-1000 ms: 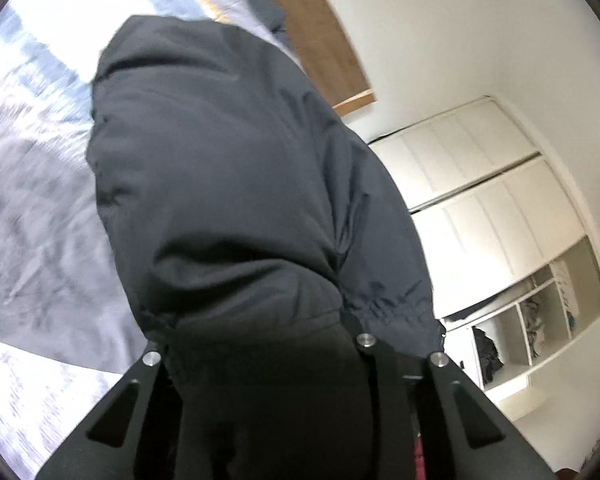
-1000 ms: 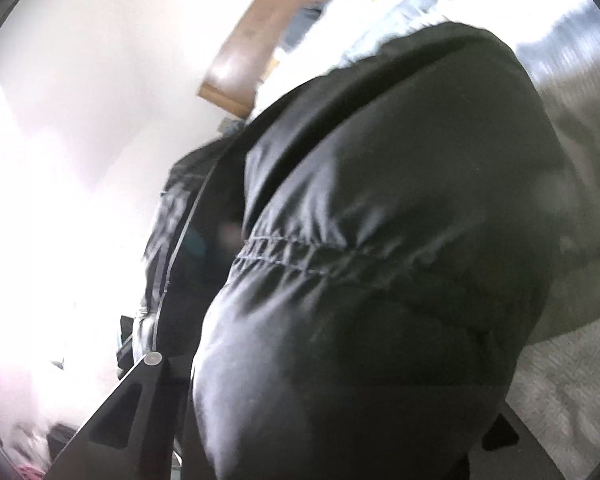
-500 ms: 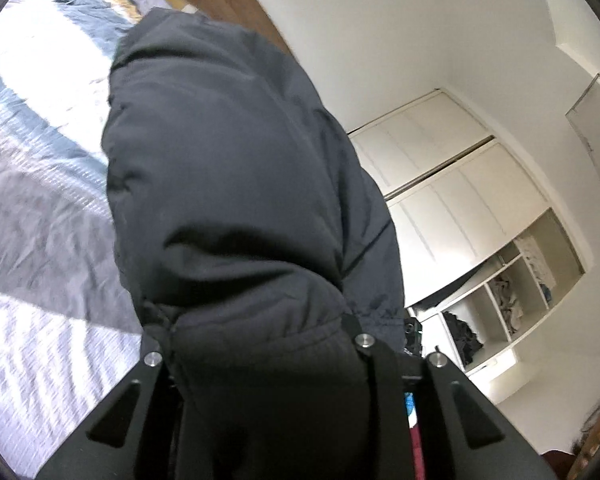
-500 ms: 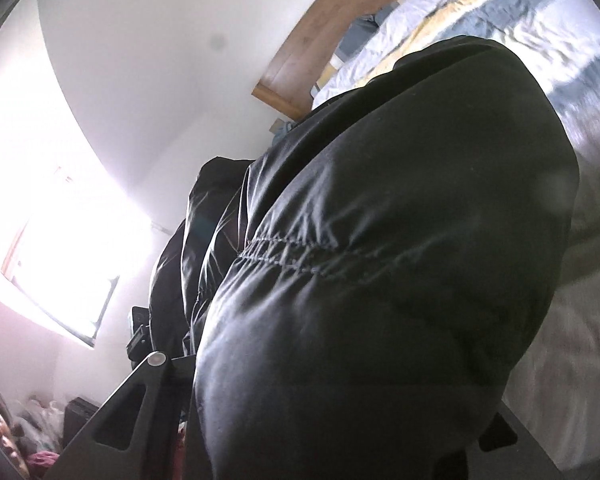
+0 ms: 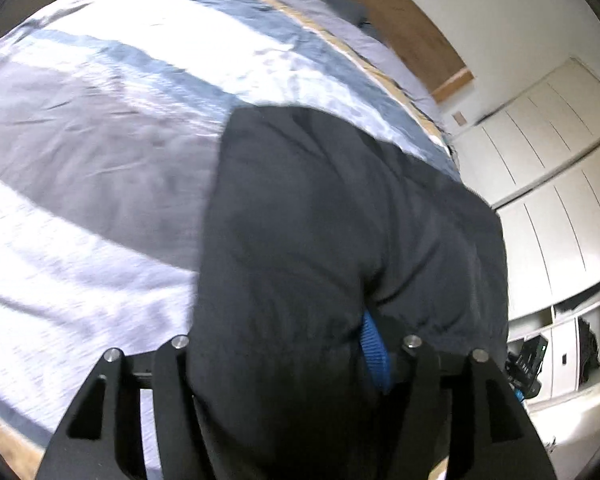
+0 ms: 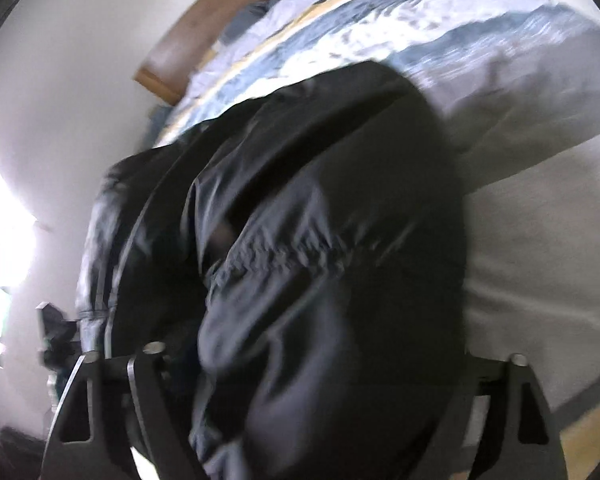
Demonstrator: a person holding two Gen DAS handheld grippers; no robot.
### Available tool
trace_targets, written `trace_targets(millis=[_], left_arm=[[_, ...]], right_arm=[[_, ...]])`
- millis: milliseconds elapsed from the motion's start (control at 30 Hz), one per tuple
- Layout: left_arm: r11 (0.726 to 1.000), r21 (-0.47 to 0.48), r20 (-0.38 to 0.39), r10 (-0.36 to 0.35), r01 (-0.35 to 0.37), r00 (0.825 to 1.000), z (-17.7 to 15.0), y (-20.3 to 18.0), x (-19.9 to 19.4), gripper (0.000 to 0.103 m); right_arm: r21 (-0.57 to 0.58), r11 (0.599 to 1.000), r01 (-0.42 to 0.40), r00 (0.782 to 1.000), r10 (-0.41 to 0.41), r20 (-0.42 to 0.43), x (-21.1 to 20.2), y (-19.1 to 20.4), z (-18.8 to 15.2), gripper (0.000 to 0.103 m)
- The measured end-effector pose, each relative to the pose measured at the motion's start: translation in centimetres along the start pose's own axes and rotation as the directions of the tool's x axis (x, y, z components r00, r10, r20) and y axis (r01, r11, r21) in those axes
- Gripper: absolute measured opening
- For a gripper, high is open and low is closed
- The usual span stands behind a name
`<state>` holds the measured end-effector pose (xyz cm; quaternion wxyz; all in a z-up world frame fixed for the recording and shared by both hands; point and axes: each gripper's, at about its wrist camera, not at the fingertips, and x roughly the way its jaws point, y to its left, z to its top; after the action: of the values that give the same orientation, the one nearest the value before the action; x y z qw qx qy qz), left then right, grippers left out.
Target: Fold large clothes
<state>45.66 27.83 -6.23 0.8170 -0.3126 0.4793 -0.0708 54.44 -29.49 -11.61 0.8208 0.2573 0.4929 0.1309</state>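
Observation:
A dark puffy jacket (image 5: 340, 240) bulges up between the fingers of my left gripper (image 5: 294, 344) and droops forward over the bed. The left jaws are opening, and the fabric still fills the gap beside a blue strap (image 5: 374, 356). In the right wrist view the same jacket (image 6: 320, 260), with a gathered seam and a zipper edge, fills the space between the fingers of my right gripper (image 6: 336, 354). The right jaws are opening wide, and the cloth sits loosely in the gap. Both fingertips' inner faces are hidden by fabric.
The bed (image 5: 100, 140) under the jacket has a grey, white and blue striped cover and a wooden headboard (image 5: 420, 20). White wardrobe doors (image 5: 548, 168) and open shelves with clothes (image 5: 580, 352) stand to the right. A bright window (image 6: 4, 248) lies left.
Both grippers' fingers have spread apart around the jacket. Both views have tipped down toward the bed, so the jacket now hangs lower over the cover.

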Motion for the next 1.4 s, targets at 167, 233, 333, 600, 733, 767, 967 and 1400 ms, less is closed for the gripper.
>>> trace_targets(millis=[167,233,333,600,733,767,967,1400], left_arm=[[0.993,-0.088,0.093,0.081,-0.073,0.992,1.1,2.2,-5.6,0.056],[0.991,-0.105,0.118,0.092,-0.079,0.989,0.5,2.2,-7.6,0.056],[0.992,-0.092,0.142,0.1,-0.088,0.985,-1.0,1.3,-10.5,0.056],[0.992,0.008,0.203,0.122,-0.126,0.972,-5.1,-5.5,-13.8,0.056],[0.986,0.051,0.255,0.138,-0.156,0.957,-9.3,-8.7,-15.5,0.057],[0.986,0.057,0.263,0.137,-0.157,0.955,-10.0,-9.2,-15.7,0.058],[0.965,0.133,0.34,0.169,-0.225,0.925,-16.3,-13.4,-17.5,0.07],[0.864,0.339,0.444,0.201,-0.371,0.873,-30.7,-21.9,-19.3,0.071]], right_arm=[[0.009,0.986,0.165,0.984,-0.165,0.061,-2.7,-0.3,0.9,0.097],[-0.009,0.971,0.24,0.968,-0.239,0.079,-4.6,-0.2,0.4,0.097],[-0.045,0.971,0.236,0.966,-0.23,0.118,-6.3,1.3,0.0,0.097],[-0.207,0.961,0.185,0.97,-0.145,0.198,-15.2,4.8,-6.8,0.097],[-0.264,0.951,0.164,0.966,-0.102,0.236,-18.2,8.4,-10.1,0.098],[-0.274,0.948,0.164,0.965,-0.097,0.245,-18.7,9.0,-10.9,0.098],[-0.35,0.913,0.208,0.943,-0.092,0.319,-22.7,13.0,-15.9,0.102],[-0.421,0.839,0.346,0.88,-0.135,0.455,-28.7,16.7,-28.2,0.102]])
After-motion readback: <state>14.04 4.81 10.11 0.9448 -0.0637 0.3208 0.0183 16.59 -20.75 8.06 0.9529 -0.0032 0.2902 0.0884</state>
